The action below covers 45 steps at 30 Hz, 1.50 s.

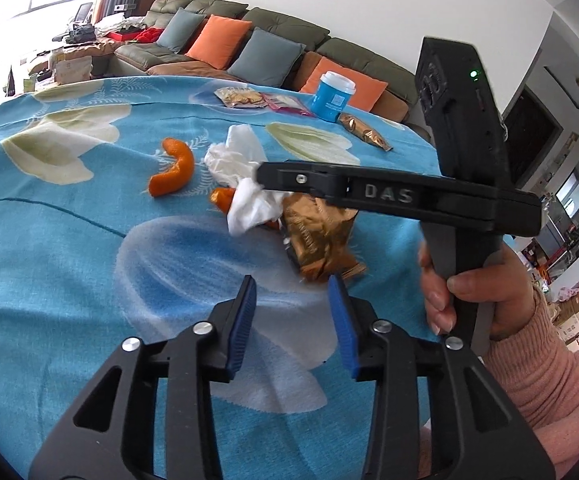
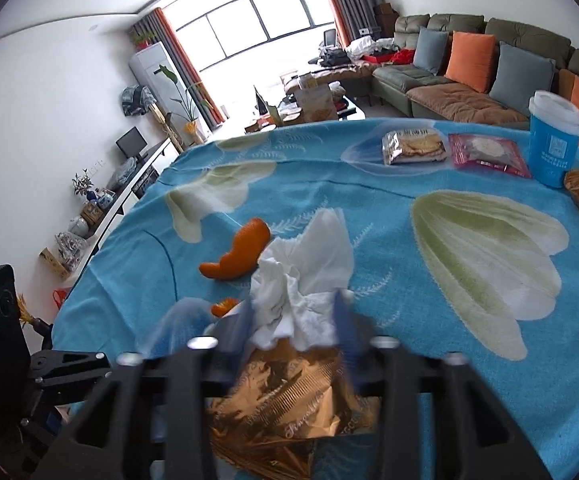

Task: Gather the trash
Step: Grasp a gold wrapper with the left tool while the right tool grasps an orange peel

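Left wrist view: the left tool (image 1: pixel 292 286) hangs open and empty above the bench (image 1: pixel 49 264), its blue pads well apart. The right tool (image 1: pixel 265 178) reaches in from the right, level with the bench, its tip against the tissue (image 1: pixel 235 164). Right wrist view: the right tool (image 2: pixel 295 312) is blurred; its fingers flank the tissue (image 2: pixel 301 276), with the gold wrapper (image 2: pixel 293 404) between its arms closer in. Whether it grips either cannot be told. Trash lies in 1 cluster: tissue, wrapper, a small peel scrap (image 1: pixel 220 198) touching the tissue. The long peel (image 1: pixel 173 168) lies apart, left of the cluster. Judgement: the right tool is nearer the cluster, tissue dead ahead along its axis; the left is nearer the long peel, which curves roughly along the left tool's line of reach.
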Each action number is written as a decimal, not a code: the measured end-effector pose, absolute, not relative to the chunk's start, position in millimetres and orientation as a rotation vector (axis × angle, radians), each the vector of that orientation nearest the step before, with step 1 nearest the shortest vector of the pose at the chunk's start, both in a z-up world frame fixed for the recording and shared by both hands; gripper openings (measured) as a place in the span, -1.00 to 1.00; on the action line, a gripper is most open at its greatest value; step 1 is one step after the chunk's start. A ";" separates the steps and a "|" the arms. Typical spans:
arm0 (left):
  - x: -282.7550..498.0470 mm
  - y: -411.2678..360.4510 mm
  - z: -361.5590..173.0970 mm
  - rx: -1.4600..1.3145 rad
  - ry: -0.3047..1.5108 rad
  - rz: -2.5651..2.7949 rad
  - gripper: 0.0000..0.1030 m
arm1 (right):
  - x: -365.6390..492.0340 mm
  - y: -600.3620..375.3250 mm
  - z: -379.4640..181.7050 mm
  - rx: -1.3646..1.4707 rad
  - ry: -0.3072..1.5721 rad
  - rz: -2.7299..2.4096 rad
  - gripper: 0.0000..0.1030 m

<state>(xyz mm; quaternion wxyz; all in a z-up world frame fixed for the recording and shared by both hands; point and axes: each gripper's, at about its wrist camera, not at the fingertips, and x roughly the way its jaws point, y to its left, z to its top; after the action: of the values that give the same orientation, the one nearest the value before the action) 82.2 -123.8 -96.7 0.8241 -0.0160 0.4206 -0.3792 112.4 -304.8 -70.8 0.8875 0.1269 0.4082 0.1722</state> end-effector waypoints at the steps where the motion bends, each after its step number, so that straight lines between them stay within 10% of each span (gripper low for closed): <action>1: 82.5 -123.2 -96.7 -0.034 0.894 -0.805 -0.27 | 112.1 -307.7 -72.1 0.271 0.850 0.358 -0.95; 22: 91.2 -157.2 -99.2 -0.006 0.930 -0.846 -0.09 | 82.2 -376.5 -63.2 0.412 0.731 0.249 -0.96; 30: 104.8 -161.2 -104.2 -0.073 0.984 -0.855 -0.44 | 77.0 -378.2 -64.4 0.421 0.728 0.266 -0.95; 45: 72.4 -100.9 -85.9 -0.046 0.873 -0.819 -0.47 | 77.0 -356.6 -59.4 0.362 0.724 0.296 -0.66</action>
<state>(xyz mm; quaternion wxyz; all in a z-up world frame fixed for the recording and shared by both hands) 72.4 -100.9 -85.9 0.8260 -0.0217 0.4107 -0.3854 77.0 -356.6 -59.4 0.9085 0.1757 0.3510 0.1436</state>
